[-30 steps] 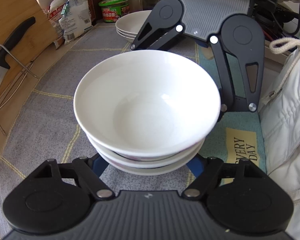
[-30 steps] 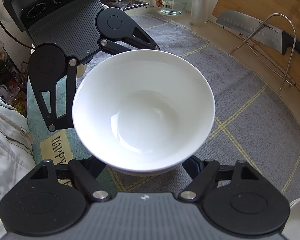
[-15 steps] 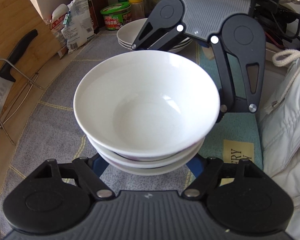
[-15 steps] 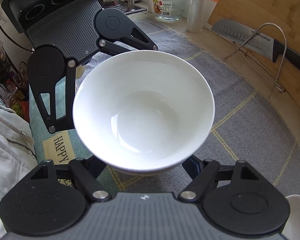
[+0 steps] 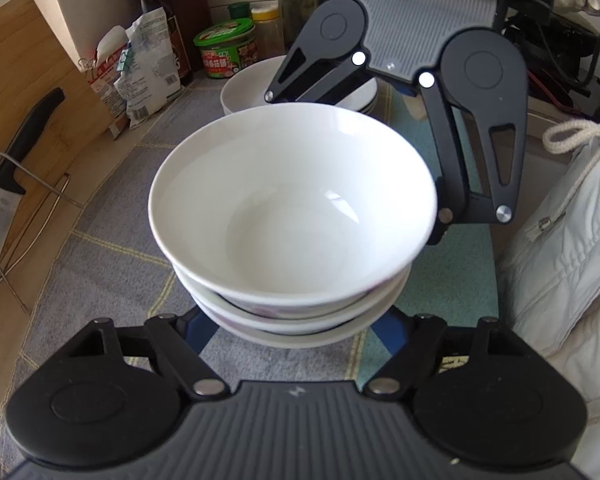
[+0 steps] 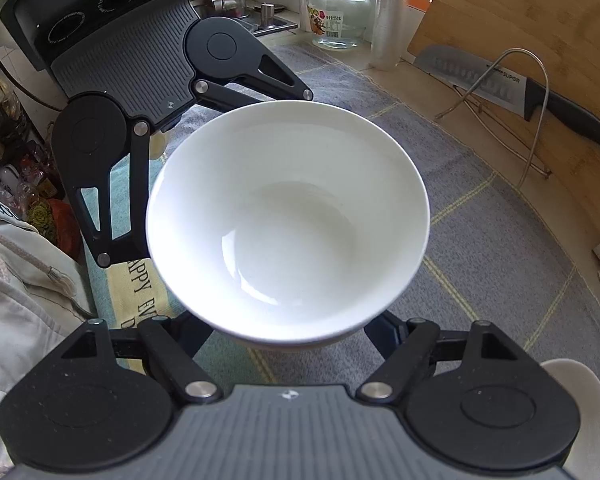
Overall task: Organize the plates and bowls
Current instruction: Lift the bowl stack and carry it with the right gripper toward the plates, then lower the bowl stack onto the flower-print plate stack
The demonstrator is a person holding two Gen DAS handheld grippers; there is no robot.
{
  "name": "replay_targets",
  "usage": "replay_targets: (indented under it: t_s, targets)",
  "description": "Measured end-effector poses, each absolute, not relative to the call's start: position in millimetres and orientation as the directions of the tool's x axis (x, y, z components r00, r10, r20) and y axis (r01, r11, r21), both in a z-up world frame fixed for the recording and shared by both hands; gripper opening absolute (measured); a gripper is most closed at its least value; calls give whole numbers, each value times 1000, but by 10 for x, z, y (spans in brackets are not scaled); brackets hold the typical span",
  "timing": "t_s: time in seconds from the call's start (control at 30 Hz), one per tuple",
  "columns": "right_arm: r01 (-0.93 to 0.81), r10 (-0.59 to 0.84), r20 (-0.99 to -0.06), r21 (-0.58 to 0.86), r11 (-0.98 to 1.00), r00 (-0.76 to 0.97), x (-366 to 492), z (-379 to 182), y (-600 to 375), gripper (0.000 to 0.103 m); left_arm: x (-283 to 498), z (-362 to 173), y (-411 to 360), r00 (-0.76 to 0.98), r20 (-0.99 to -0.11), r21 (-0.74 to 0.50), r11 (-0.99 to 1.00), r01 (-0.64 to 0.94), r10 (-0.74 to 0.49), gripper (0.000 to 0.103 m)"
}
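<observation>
We look down along two handheld grippers that face each other over a grey checked cloth [image 5: 100, 264] on a counter; between them sits one stack of bowls [image 5: 292, 216], three white bowls nested, seen from the left wrist, with only the top one clear from the right wrist. The left gripper [image 5: 294, 332] reaches under the stack's near side, its two blue fingers [image 5: 198, 330] drawn in against the lowest bowl and holding it; the right gripper [image 6: 290, 334] does the same from the opposite side, its two dark fingers [image 6: 384, 332] set against the stack's base, though the bowls hide the contact, so we cannot tell how firmly it pinches. Behind the stack, a second pile of white dishes [image 5: 244, 88] rests on the cloth; we cannot count them. At the counter's edge we count one wooden cutting board [image 6: 540, 40], one knife [image 6: 512, 88] on one wire rack [image 6: 536, 112], one glass jar [image 6: 340, 12] and one green-lidded tub [image 5: 226, 54].
</observation>
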State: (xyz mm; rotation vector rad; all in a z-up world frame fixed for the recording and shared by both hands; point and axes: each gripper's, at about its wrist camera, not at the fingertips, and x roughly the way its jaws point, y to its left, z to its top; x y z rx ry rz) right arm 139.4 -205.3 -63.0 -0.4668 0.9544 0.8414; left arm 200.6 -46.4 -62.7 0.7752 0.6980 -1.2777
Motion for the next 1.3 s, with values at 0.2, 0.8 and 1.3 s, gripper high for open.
replay_targets:
  t_s: [0.2,0.8,1.3]
  targets:
    - [-796,413,-857,6,605,308,1371,-594,-2163,84,1959,-584,-595,161,-808,119,111,987,-566,80]
    - [-759,385,-857,-12,651,343,1296,-474,-2957,84,1998,-542,-1344,138,-790,138,46,989,-597,80]
    - [-695,318,-859,-60,716,402,1386,-345,-3730,84,2165,-506,-2145,114,-758,171,-28,985,-642,80]
